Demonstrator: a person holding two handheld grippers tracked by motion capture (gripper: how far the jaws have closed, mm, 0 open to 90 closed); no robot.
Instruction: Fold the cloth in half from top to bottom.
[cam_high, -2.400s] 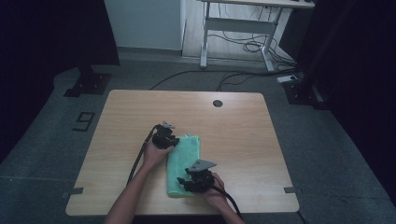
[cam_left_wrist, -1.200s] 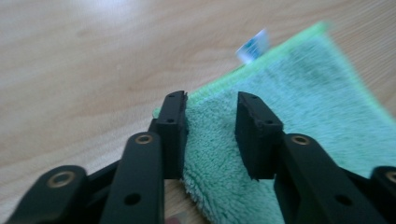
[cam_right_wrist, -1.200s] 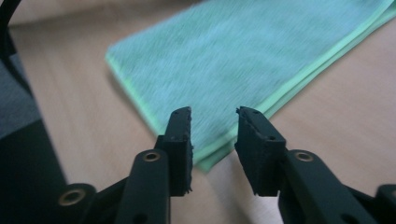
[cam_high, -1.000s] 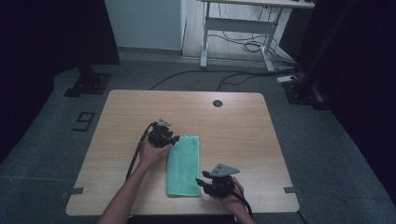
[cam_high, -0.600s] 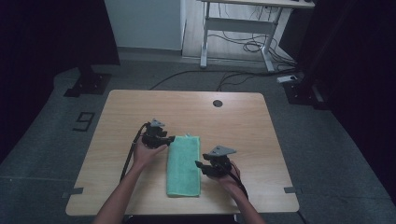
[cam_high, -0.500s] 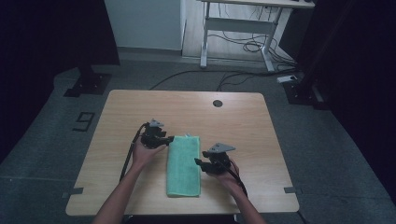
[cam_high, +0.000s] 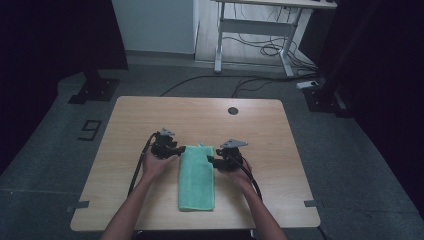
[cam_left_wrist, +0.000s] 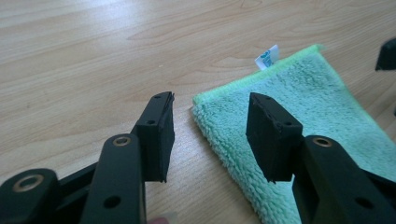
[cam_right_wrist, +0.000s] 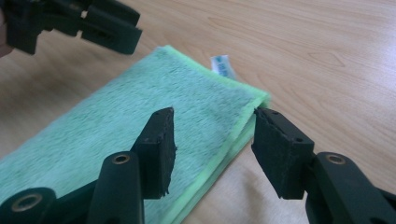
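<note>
Towel (cam_high: 197, 177), green and folded into a long strip, lies flat on the worktop (cam_high: 260, 130) toward the person's edge, its white label (cam_left_wrist: 267, 56) sticking out at the far end. The left gripper (cam_high: 176, 148) sits at the towel's far left corner, and the right gripper (cam_high: 212, 161) sits at its far right corner. In the left gripper view the fingers (cam_left_wrist: 159, 133) stand apart with that corner between them, not yet pinched; in the right gripper view the fingers (cam_right_wrist: 159, 149) are likewise spread, straddling the layered right edge. The step in hand looks like grasping both far corners for another fold. To do it well, each gripper should come low enough to catch every layer, close at matching spots on either side of the label, and keep the edges aligned.
</note>
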